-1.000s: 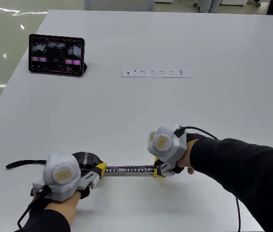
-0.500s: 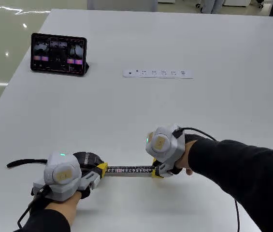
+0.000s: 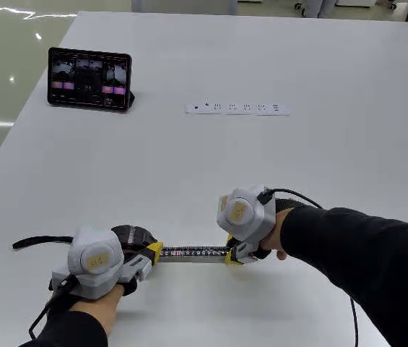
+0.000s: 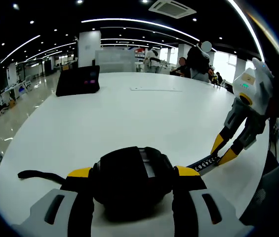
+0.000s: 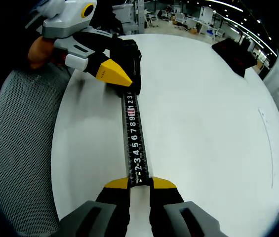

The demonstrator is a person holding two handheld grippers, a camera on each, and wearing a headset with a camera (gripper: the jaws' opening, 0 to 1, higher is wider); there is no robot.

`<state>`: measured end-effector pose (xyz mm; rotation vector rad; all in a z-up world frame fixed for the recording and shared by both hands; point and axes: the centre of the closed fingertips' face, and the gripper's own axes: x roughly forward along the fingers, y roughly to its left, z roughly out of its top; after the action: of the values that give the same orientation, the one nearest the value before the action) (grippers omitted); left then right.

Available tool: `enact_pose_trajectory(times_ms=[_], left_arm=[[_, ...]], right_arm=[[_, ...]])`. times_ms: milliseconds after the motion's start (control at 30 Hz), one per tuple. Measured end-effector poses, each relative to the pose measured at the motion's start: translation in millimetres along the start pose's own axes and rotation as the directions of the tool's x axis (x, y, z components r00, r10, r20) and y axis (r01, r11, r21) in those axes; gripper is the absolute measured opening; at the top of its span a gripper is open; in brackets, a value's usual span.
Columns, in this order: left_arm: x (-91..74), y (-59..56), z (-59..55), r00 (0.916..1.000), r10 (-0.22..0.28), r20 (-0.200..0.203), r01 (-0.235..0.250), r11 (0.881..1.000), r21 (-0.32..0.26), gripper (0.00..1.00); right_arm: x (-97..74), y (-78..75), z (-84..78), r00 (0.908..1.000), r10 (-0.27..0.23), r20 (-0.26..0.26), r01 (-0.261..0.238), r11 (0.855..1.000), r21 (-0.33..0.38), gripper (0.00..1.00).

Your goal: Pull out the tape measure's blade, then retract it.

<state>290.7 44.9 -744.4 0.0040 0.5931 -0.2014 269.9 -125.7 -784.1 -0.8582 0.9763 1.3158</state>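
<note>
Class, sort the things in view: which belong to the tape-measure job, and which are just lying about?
In the job: tape measure, clamped in the left gripper; its blade, pinched by the right gripper.
Lying about: tablet, power strip, both farther back on the table.

The head view looks forward and down over the white tabletop (image 3: 276, 65), with the left gripper (image 3: 149, 254) and right gripper (image 3: 230, 251) near its lower edge. The left gripper view sits low, close behind the tape measure case (image 4: 132, 173), and faces the tablet (image 4: 78, 80). The right gripper view looks down along the blade (image 5: 134, 143) toward that case. All three views share the blade.
</note>
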Motion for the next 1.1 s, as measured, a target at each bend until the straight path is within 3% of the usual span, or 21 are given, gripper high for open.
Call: enact_pose_trajectory(times_ms=[1100], left_arm=[[-0.2, -0.2, -0.4, 1.0, -0.002, 0.0, 0.002, 1.0, 0.001, 0.6]], right_arm=[[0.9, 1.7, 10.9, 0.9994, 0.003, 0.034, -0.003, 1.0, -0.004, 0.11]])
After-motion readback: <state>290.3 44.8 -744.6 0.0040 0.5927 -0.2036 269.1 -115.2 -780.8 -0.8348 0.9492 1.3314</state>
